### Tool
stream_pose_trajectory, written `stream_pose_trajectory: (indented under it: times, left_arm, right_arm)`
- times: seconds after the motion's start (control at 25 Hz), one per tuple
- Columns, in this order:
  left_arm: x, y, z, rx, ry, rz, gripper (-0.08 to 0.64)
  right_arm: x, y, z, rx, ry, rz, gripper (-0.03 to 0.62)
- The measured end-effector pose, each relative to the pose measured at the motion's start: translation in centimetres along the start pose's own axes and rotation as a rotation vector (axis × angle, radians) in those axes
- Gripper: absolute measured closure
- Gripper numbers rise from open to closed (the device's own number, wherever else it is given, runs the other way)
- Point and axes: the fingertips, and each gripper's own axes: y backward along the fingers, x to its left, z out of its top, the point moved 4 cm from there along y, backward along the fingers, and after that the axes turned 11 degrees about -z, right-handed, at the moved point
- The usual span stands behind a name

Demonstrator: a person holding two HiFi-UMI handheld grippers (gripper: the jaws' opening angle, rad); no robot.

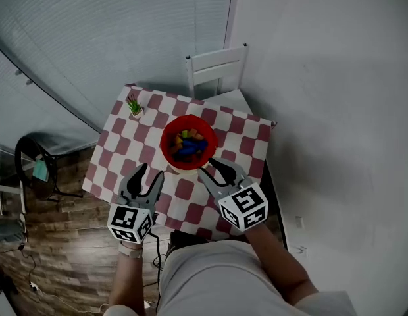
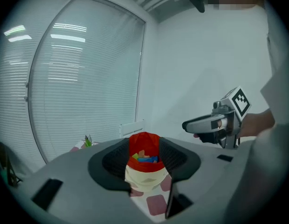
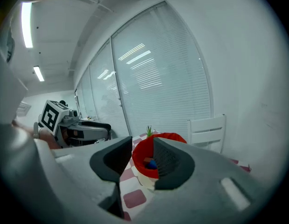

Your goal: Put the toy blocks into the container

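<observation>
**Blocks in the red container, grippers empty**

Toy blocks [image 1: 188, 145] in blue, yellow, green and orange fill the red container [image 1: 168, 133] at the middle of the checked table [image 1: 118, 150]. The left gripper [image 1: 150, 172] and right gripper [image 1: 208, 167] hang over the table's near edge, jaws apart, gripping nothing. Single block shapes are too small to tell. In both gripper views the jaws cover the container's sides.

The round red container [image 1: 167, 131] looks like smooth glossy plastic, the red-and-white checked table cover [image 1: 118, 160] like matt cloth, the brown plank floor [image 1: 59, 242] at eight o'clock like wood, and the left gripper [image 1: 150, 172] and right gripper [image 1: 208, 166] like matt grey plastic with ribbed black pads [image 2: 112, 160].
</observation>
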Motion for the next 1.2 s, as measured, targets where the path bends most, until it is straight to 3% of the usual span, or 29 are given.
stream_pose_trajectory:
  times: [0.56, 0.96, 1.2]
  left_arm:
    - [-0.8, 7.5, 1.1, -0.175, 0.027, 0.081, 0.379]
    - [-1.8, 9.9, -0.4, -0.174, 0.027, 0.107, 0.379]
    - [-2.1, 9.8, -1.1, -0.173, 0.044, 0.099, 0.374]
  right_arm:
    - [6.3, 0.7, 2.0, -0.081, 0.127, 0.218, 0.454]
    - [9.1, 1.7, 1.5, -0.097, 0.189, 0.294, 0.454]
    - [9.3, 1.8, 0.5, -0.076, 0.229, 0.291, 0.454]
